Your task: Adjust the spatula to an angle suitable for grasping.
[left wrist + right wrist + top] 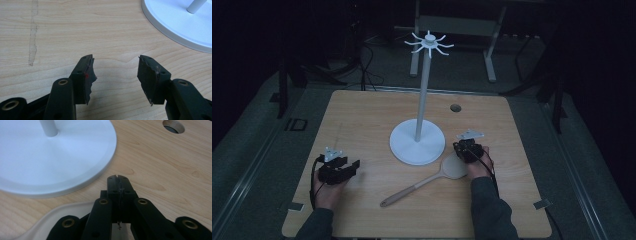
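spatula [428, 181], pale with a flat rounded blade and a long slim handle, lies on the wooden tabletop [362, 120] just in front of the white rack stand [417, 141]. the right claw [468, 148] sits over the blade's far edge, its jaws pressed together; whether they pinch the blade's rim cannot be told. the left claw [343, 168] rests apart, jaws spread and empty. the utensil looks light and stiff, probably smooth; the handle seems the surer place to grip.
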Demonstrator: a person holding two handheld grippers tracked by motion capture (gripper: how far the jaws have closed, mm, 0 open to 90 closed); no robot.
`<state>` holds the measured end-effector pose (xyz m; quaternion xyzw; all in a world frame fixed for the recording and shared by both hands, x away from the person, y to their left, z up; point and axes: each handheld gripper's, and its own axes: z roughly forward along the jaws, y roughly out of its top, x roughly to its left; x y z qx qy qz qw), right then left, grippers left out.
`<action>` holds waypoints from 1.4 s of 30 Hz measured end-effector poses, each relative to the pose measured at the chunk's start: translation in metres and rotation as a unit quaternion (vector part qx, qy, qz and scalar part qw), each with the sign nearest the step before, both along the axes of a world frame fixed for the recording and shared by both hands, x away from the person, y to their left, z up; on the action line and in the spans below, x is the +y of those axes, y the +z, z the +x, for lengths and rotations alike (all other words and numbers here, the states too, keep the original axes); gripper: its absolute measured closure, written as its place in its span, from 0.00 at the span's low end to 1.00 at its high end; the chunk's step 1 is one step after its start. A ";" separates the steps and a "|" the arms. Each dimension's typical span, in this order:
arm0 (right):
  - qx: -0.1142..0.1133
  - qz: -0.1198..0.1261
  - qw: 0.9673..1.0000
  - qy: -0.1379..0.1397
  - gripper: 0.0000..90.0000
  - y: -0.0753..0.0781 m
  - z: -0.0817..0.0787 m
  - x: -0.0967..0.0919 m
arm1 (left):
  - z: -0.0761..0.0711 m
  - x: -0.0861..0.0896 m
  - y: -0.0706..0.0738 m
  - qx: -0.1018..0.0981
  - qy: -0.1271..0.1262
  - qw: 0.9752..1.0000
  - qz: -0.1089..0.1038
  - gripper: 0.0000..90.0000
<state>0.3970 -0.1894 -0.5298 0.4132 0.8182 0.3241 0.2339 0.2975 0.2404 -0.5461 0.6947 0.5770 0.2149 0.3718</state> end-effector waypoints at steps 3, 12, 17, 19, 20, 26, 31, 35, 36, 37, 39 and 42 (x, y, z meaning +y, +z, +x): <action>0.001 0.005 1.000 0.001 0.99 0.000 0.001 0.002 | 0.000 0.000 0.000 0.000 0.000 1.000 0.000 0.52; 0.003 0.001 1.000 -0.013 0.99 -0.006 -0.004 -0.003 | 0.000 0.001 0.000 0.000 0.001 1.000 -0.001 0.52; -0.004 0.001 1.000 -0.021 0.99 -0.006 -0.010 -0.007 | 0.000 0.000 0.000 0.000 0.002 1.000 -0.001 0.52; -0.005 0.002 1.000 -0.022 0.99 -0.005 -0.014 -0.009 | 0.000 0.000 0.000 0.000 0.003 1.000 -0.002 0.52; -0.007 0.000 1.000 -0.021 0.99 -0.005 -0.018 -0.011 | 0.000 0.001 0.000 0.001 0.003 1.000 -0.001 0.52; -0.008 0.008 1.000 -0.022 0.99 -0.004 -0.028 -0.017 | 0.000 0.001 0.000 0.002 0.003 1.000 0.000 0.52; -0.005 0.000 1.000 -0.015 0.99 -0.004 -0.036 -0.019 | 0.001 0.001 -0.001 0.003 0.005 1.000 -0.001 0.52; -0.007 -0.004 1.000 -0.010 0.98 -0.003 -0.044 -0.021 | 0.001 0.001 -0.001 0.004 0.005 1.000 0.000 0.52; -0.007 -0.004 1.000 -0.010 0.98 -0.003 -0.044 -0.021 | 0.000 0.001 -0.001 0.003 0.005 1.000 -0.001 0.52; -0.011 0.001 1.000 -0.005 0.98 0.000 -0.051 -0.021 | 0.000 0.002 0.000 0.003 0.006 1.000 -0.001 0.52; -0.018 0.000 1.000 0.008 0.98 0.003 -0.062 -0.020 | 0.000 0.002 -0.001 0.003 0.008 1.000 -0.003 0.52; -0.020 -0.003 1.000 0.019 0.98 0.003 -0.079 -0.022 | 0.000 0.002 -0.001 0.004 0.008 1.000 -0.003 0.52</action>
